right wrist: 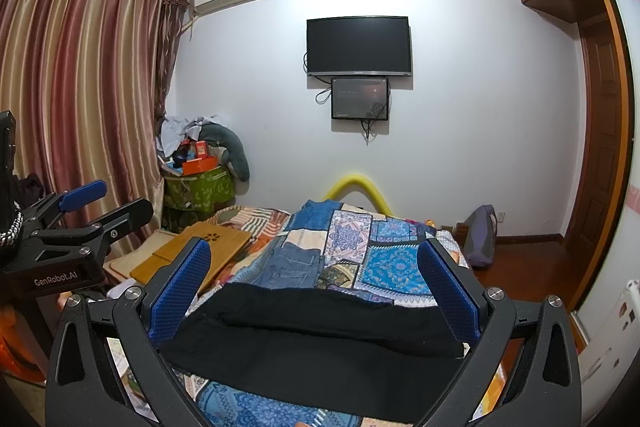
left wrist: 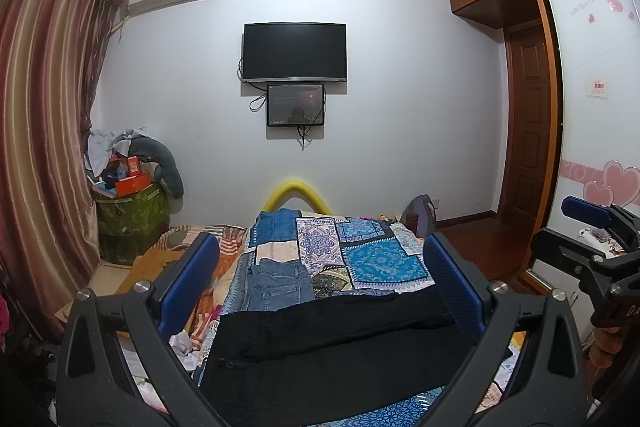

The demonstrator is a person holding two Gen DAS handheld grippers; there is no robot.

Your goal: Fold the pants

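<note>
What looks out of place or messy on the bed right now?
The black pants lie flat, though rumpled along the far edge. Folded jeans sit beyond them on the patchwork bedspread. A wooden lap desk lies tilted at the bed's left edge.

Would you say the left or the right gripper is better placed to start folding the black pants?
Neither clearly: left gripper and right gripper both hang open above the black pants, side by side; perhaps each takes its own end.
</note>
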